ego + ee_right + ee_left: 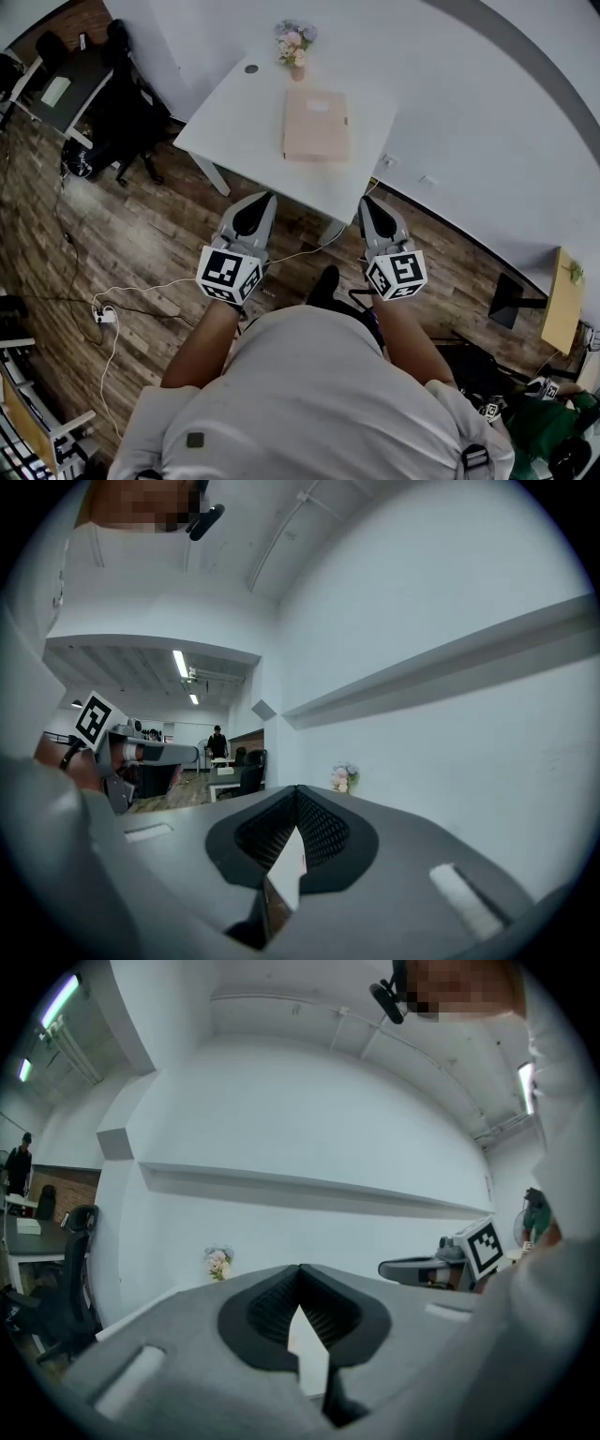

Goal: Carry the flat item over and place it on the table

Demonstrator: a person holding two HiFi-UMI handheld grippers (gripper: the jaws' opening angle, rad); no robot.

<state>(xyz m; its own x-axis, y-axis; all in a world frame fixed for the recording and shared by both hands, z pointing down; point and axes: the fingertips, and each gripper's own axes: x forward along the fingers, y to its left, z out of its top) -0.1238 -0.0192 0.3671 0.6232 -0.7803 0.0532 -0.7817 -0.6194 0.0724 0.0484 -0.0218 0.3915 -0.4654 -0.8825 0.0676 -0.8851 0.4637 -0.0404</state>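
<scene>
Wood-plank flooring fills the lower half of the head view, with cables trailing at lower left. Nearest, just above the person's pale shirt, the left tongs and the right tongs point forward, well apart from each other. Each one's own view shows its ribbed pads drawn together at the tips with nothing between them (both empty, then). Beyond them, in the upper middle of the frame, stands the white rectangular counter. The pale pink flat rectangular folder lies squarely on it, so the placing looks done. It seems thin, stiff and light, its cover smooth and likely slippery. A pinch on the near edge, one tongs toward each corner, should keep it level. Farthest, a small vase of pink and lilac flowers stands near the counter's back edge.
</scene>
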